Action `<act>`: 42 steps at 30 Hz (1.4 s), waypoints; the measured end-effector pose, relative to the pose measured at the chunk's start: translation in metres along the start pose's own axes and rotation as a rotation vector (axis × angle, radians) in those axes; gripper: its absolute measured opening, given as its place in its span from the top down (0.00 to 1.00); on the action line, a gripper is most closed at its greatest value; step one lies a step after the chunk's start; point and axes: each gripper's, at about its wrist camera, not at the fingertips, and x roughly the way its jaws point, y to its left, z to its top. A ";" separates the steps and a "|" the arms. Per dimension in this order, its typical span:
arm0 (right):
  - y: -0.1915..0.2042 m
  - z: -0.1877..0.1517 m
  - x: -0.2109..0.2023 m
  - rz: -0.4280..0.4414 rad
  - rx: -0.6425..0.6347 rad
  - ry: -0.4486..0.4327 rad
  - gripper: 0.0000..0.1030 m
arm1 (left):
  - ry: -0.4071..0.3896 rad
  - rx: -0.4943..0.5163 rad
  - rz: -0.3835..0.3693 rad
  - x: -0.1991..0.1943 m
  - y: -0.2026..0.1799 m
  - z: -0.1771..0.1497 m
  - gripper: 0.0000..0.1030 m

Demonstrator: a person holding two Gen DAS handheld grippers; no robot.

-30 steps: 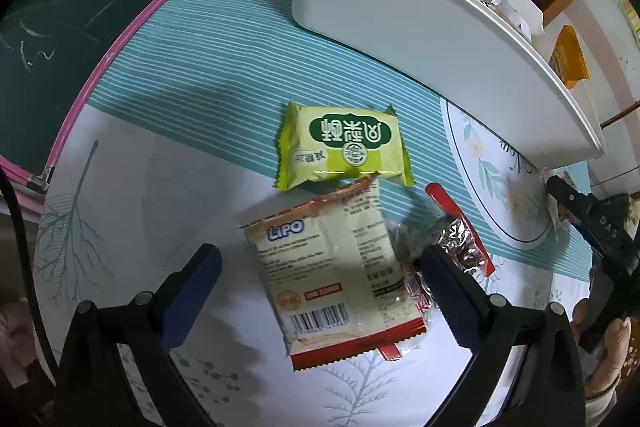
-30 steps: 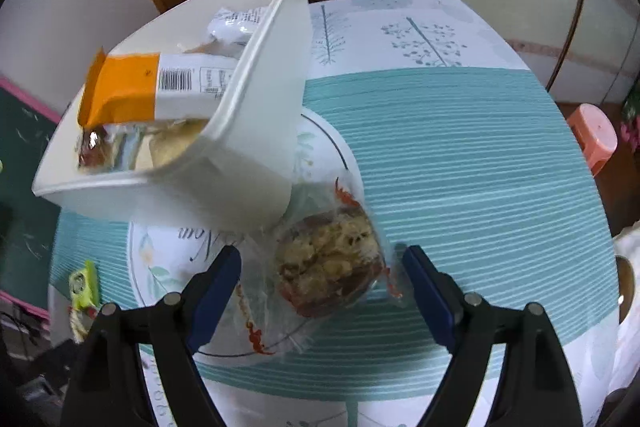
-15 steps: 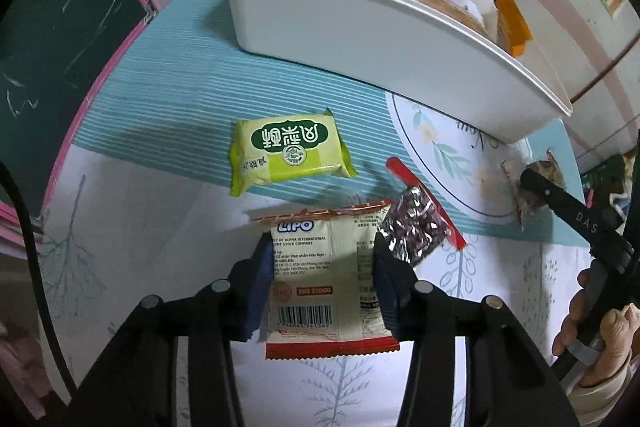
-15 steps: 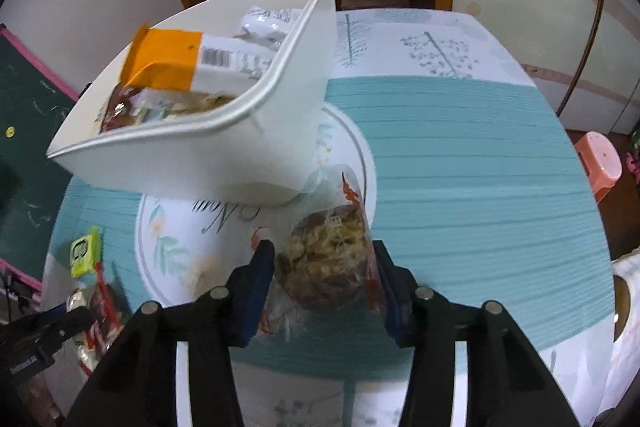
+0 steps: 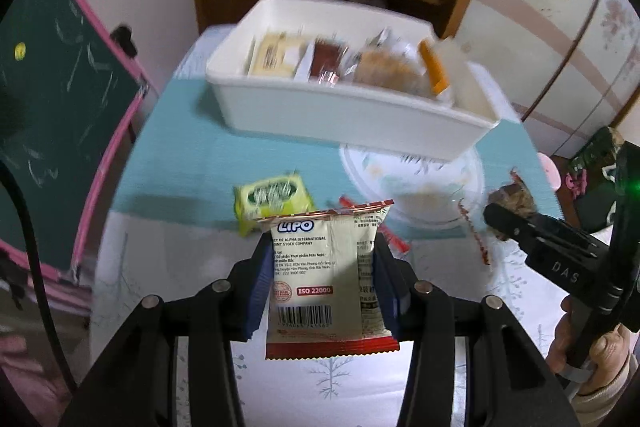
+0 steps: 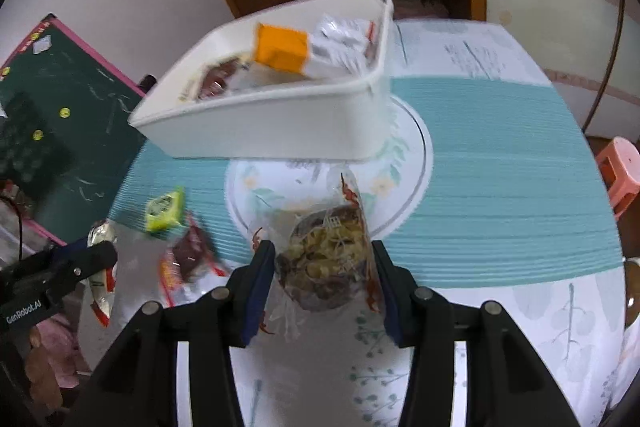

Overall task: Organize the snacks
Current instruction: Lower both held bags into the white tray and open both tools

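White bin (image 5: 344, 115) sits ahead on the table, both pickups done. My left gripper (image 5: 324, 279) has just clamped the Lipo packet (image 5: 328, 279) and lifted it clear; my right gripper (image 6: 324, 267) has pinched the clear-wrapped cake (image 6: 326, 259). Next, I reckon: carry both to the bin.

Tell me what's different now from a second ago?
Both grippers closed on snacks and lifted them. The left gripper now holds the Lipo packet off the table; the right gripper holds the clear bag of nutty snack. The green packet, the red-edged packet and the white bin stayed put.
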 end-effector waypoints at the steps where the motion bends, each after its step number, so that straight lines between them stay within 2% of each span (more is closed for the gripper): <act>1: 0.003 0.004 -0.006 0.006 -0.006 -0.014 0.54 | -0.016 0.010 -0.001 -0.006 -0.001 0.004 0.56; 6: 0.024 0.028 -0.043 0.030 -0.057 -0.100 0.54 | -0.116 0.065 -0.004 -0.046 -0.007 0.035 0.56; 12: 0.049 0.056 -0.078 0.016 -0.128 -0.187 0.54 | -0.228 0.143 0.022 -0.087 -0.015 0.079 0.56; 16: 0.062 0.088 -0.102 -0.006 -0.178 -0.240 0.54 | -0.287 0.178 0.046 -0.110 -0.019 0.124 0.56; 22: 0.082 0.152 -0.135 -0.040 -0.223 -0.336 0.53 | -0.361 0.169 0.098 -0.126 -0.017 0.198 0.56; 27: 0.096 0.206 -0.142 -0.060 -0.213 -0.369 0.53 | -0.353 0.156 0.146 -0.115 -0.014 0.260 0.56; 31: 0.103 0.237 -0.132 -0.072 -0.209 -0.360 0.53 | -0.312 0.168 0.185 -0.086 -0.013 0.299 0.56; 35: 0.105 0.251 -0.102 -0.070 -0.206 -0.300 0.53 | -0.253 0.186 0.204 -0.043 -0.011 0.317 0.56; 39: 0.105 0.251 -0.060 -0.081 -0.211 -0.208 0.52 | -0.185 0.181 0.238 0.002 -0.010 0.319 0.56; 41: 0.103 0.251 -0.042 -0.079 -0.212 -0.163 0.50 | -0.160 0.169 0.258 0.022 -0.007 0.317 0.51; 42: 0.101 0.249 -0.032 -0.074 -0.208 -0.133 0.50 | -0.134 0.161 0.256 0.032 -0.004 0.316 0.34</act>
